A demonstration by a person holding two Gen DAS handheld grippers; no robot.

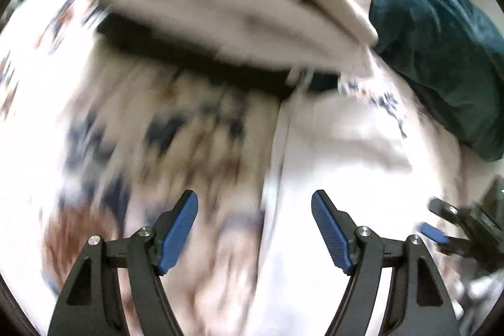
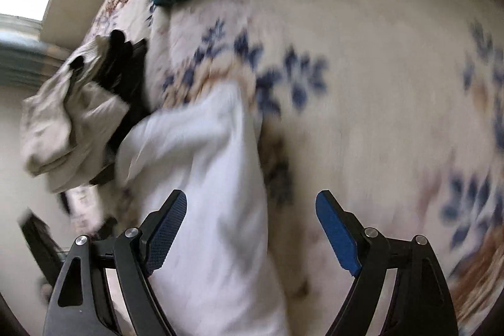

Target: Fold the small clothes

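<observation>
My left gripper [image 1: 254, 233] hangs with jaws spread wide and nothing between them, above the long edge where the white garment [image 1: 334, 147] meets the flower-printed bedspread [image 1: 151, 128]. My right gripper [image 2: 251, 233] is also wide apart and empty, the white cloth running under its left finger. Bare bedspread lies to the right. Beyond sit a beige garment [image 2: 60, 128] on a black one [image 2: 129, 84], and a teal blanket [image 1: 434, 30].

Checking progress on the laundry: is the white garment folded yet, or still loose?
Still loose: the white garment lies rumpled in a long strip on the floral bedspread, with no neat fold visible, though blur hides details.
</observation>
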